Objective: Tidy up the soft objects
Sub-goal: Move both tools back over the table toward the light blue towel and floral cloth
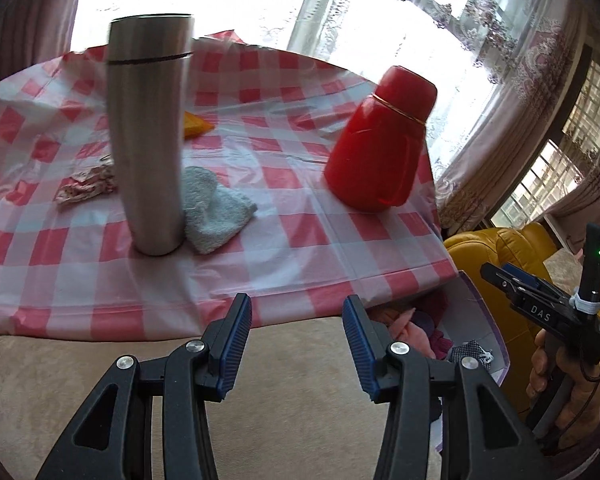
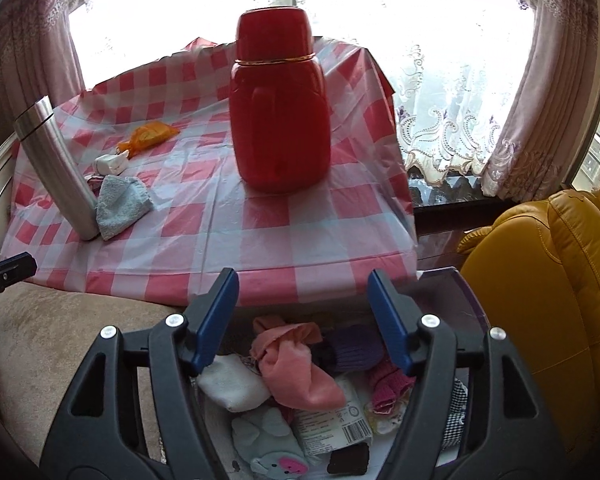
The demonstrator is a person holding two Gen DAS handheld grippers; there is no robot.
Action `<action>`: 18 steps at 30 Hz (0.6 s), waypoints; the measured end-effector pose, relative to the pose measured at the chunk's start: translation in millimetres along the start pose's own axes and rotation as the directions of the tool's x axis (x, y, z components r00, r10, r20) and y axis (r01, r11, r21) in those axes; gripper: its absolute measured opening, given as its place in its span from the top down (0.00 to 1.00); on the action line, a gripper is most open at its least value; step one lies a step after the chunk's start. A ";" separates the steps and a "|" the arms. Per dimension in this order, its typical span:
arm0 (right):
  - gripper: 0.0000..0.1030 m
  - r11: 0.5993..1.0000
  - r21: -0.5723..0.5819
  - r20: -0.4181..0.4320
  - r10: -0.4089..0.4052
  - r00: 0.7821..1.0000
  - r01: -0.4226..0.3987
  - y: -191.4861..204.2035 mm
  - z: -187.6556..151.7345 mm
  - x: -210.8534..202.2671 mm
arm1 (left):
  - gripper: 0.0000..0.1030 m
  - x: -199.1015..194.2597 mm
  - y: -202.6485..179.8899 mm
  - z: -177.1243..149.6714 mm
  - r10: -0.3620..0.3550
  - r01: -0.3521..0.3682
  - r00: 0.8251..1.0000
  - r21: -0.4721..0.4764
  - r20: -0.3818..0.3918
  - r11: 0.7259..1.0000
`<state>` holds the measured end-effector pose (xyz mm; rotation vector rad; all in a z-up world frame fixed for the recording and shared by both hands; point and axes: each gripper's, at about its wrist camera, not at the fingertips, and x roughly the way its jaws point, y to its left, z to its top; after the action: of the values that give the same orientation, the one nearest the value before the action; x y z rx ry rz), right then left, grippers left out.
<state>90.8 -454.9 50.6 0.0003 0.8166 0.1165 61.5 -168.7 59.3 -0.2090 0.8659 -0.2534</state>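
Observation:
A light blue-white towel cloth (image 1: 214,210) lies on the checked tablecloth (image 1: 284,240) against a steel flask (image 1: 148,136); it also shows in the right wrist view (image 2: 120,204). A floral cloth (image 1: 86,186) lies left of the flask. My left gripper (image 1: 296,340) is open and empty, in front of the table edge. My right gripper (image 2: 302,316) is open and empty above a box (image 2: 456,292) holding several soft items, with a pink cloth (image 2: 296,364) on top. The right gripper also shows in the left wrist view (image 1: 512,280).
A red jug (image 2: 280,108) stands on the table's right half. An orange packet (image 2: 148,136) and a small white object (image 2: 110,164) lie behind the flask. A yellow leather chair (image 2: 540,300) stands right of the box. Beige carpet (image 1: 300,400) lies below.

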 end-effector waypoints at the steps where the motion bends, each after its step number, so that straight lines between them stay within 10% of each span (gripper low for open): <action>1: 0.31 1.000 -0.013 -0.003 0.010 1.000 -0.010 7.0 0.3 1.5 | 0.53 -2.9 10.4 -0.3 0.012 -0.012 1.000 -0.021 0.004 1.000; 18: 0.25 0.968 -0.188 -0.110 0.149 0.983 -0.167 111.7 5.0 48.5 | 0.43 -13.5 126.8 2.4 0.114 -0.117 0.993 -0.231 -0.027 0.966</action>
<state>115.8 -338.7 23.9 -0.1272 0.8973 0.3501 72.1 -44.0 34.8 -0.3739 0.9181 -0.0435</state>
